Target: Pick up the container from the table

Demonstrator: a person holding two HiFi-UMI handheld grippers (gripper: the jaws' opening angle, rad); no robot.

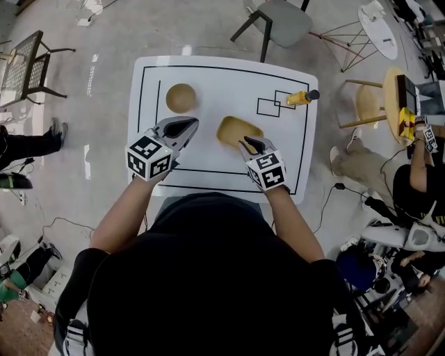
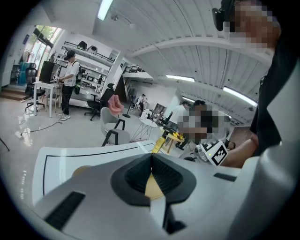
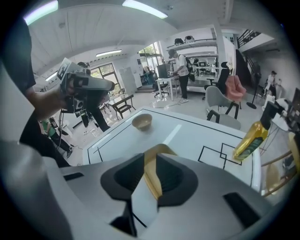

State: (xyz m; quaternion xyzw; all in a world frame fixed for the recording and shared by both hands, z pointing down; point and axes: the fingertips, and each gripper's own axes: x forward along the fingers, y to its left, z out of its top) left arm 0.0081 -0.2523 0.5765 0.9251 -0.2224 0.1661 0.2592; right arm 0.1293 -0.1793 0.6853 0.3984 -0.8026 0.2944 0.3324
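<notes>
The container (image 1: 236, 131) is a shallow tan square dish lying in the middle of the white table (image 1: 215, 76). My right gripper (image 1: 249, 143) reaches down onto its near right corner. In the right gripper view the dish's rim (image 3: 153, 176) stands in the gap of the right gripper (image 3: 151, 161); it lies against one pad, a sliver of table shows beside the other, so the jaws are open. My left gripper (image 1: 189, 125) hovers left of the dish, between it and a round wooden bowl (image 1: 181, 97). Its pads (image 2: 140, 171) meet at the tips, and nothing is held.
A yellow bottle (image 1: 300, 97) lies near the table's right edge beside two black-outlined rectangles (image 1: 268, 106). A grey chair (image 1: 281, 21) stands behind the table, a wooden stool (image 1: 368, 104) to its right. People sit and stand around the room.
</notes>
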